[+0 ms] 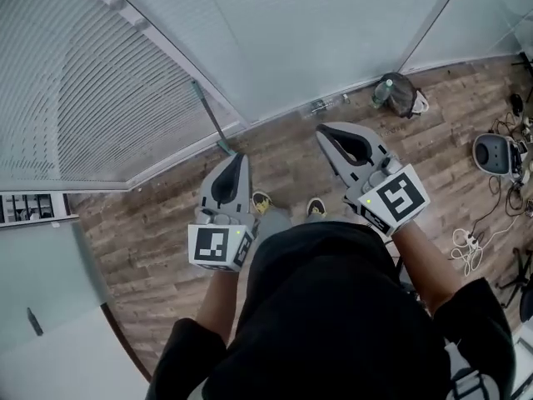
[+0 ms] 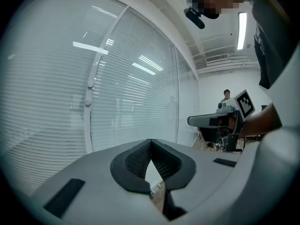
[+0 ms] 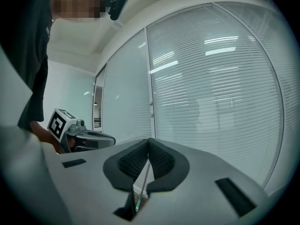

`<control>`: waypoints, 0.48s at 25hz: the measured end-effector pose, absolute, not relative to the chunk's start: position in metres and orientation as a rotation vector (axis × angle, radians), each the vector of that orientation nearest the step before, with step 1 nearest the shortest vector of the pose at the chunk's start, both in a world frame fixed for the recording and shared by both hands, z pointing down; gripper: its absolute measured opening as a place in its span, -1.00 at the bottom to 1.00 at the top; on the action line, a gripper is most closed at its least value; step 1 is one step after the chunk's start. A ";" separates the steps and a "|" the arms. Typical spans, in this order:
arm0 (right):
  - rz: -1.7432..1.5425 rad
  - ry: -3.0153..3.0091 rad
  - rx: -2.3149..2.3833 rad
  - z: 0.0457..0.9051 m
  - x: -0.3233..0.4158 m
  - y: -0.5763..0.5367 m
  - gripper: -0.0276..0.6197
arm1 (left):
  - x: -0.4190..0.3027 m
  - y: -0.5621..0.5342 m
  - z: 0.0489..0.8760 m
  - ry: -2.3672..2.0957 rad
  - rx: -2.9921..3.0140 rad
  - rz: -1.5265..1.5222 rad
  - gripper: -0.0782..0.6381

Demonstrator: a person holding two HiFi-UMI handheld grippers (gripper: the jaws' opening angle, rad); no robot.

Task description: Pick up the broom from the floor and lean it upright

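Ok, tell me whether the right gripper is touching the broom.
Apart. The head view shows a strip of floor between the shut right gripper and the broom.

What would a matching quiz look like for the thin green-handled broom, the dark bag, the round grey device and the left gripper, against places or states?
1. thin green-handled broom
2. dark bag
3. round grey device
4. left gripper

a. shut, empty
b. far right, near white cables
c. leaning upright on the glass wall
d. sitting on the floor at the wall's base

Pairs: 1-c, 2-d, 3-b, 4-a
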State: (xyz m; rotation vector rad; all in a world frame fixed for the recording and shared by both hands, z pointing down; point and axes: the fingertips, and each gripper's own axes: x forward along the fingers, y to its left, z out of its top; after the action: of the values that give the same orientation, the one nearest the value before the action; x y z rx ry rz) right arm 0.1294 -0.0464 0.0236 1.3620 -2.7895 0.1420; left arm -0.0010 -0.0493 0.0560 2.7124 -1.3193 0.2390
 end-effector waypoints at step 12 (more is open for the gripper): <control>0.082 -2.795 1.381 -0.010 0.149 -0.030 -0.85 | 0.006 -0.033 0.018 -1.360 2.767 0.184 -0.72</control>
State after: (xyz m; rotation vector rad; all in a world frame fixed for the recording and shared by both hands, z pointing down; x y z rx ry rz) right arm 0.1494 -0.0300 -0.0097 1.3808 -2.7947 0.0822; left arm 0.0064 -0.0332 0.0177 2.7669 -1.3600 0.1841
